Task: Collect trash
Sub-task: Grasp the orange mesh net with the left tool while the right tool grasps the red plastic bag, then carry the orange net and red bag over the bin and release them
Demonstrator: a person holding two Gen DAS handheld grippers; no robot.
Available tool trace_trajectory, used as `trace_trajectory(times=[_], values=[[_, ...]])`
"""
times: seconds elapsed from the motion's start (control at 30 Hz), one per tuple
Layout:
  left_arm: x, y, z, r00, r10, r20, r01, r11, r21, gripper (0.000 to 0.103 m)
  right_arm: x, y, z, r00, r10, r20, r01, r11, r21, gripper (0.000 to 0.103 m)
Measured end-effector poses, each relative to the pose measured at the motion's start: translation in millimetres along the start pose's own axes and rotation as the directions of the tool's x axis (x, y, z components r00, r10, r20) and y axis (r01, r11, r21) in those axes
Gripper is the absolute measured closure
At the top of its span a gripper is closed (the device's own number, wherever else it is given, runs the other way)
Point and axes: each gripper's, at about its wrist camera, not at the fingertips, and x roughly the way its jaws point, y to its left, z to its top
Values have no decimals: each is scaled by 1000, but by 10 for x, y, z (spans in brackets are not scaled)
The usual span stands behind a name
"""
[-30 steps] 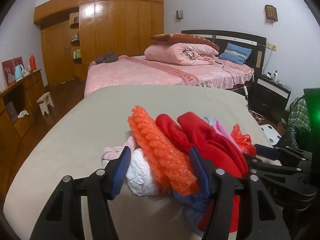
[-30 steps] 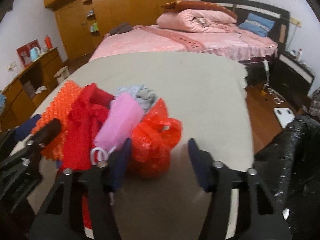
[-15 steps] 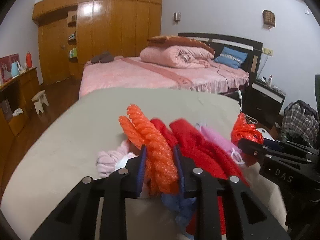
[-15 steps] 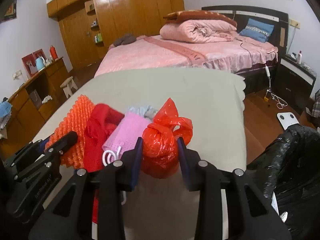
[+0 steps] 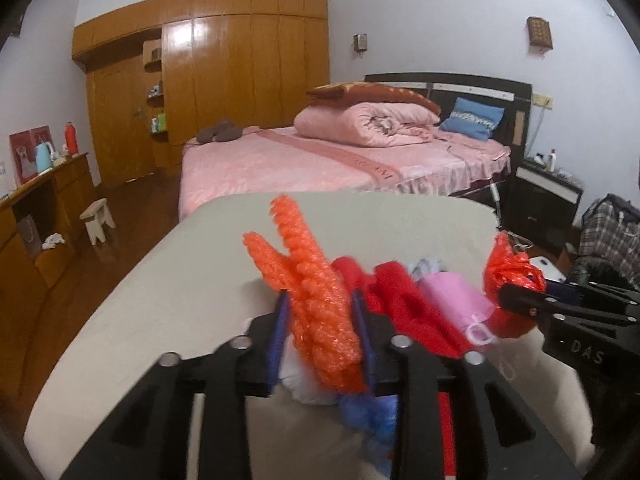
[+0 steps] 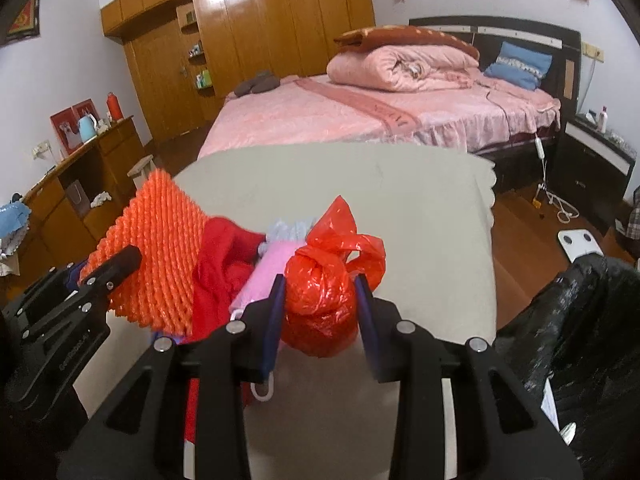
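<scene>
I take the beige table (image 6: pixel 420 216) as my landmark; its near edge is cut off under both rigs, so I cannot see how far the pile reaches toward me. Beyond the table stands the pink bed (image 6: pixel 360 116), and left of the table a wooden wardrobe (image 5: pixel 224 76) fills the far wall.

Just off the table's right edge sits a black trash bag (image 6: pixel 568 320). Its mouth is cut by the frame and the plastic is dark and crumpled, so I cannot tell what it holds.

On the table's near part lies the trash pile, blurred in places. The orange foam net (image 5: pixel 316 304) is pinched between the fingers of my left gripper (image 5: pixel 322 328), jaws narrow around it, its top forking upward. Right of it on the table is a red cloth (image 5: pixel 404 308), then a pink piece (image 5: pixel 452 300) with a white loop (image 5: pixel 480 332), and something pale blue (image 6: pixel 292 230) half buried behind them. Under the net I make out a white wad (image 5: pixel 300 380) and a blue scrap (image 5: pixel 372 416), both smeared and mostly hidden by my left fingers.

The knotted red plastic bag (image 6: pixel 324 296) sits at the pile's right end, clamped in my right gripper (image 6: pixel 320 312), jaws narrow against its sides. I cannot tell whether either held piece is clear of the table.
</scene>
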Motion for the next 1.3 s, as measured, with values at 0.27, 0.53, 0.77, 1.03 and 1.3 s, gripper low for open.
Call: trace_trajectory(times=[0.27, 0.53, 0.77, 1.03, 1.3], values=[[-109, 41, 27, 998, 41, 53, -42, 999, 12, 51, -22, -7, -9, 1000, -5, 8, 5, 1000, 0, 70], [-123, 41, 40, 998, 19, 58, -20, 1000, 10, 58, -50, -2, -4, 1000, -5, 13, 5, 1000, 1, 70], [-121, -29, 90, 998, -22, 52, 21, 999, 31, 87, -93, -12, 20, 1000, -4, 20, 4, 1000, 2, 70], [-231, -71, 193, 995, -43, 88, 42, 999, 14, 90, -238, -35, 65, 999, -3, 48, 3, 1000, 10, 70], [-470, -189, 387, 981, -98, 166, 99, 995, 3, 90, -470, -98, 182, 995, -6, 102, 3, 1000, 23, 70]])
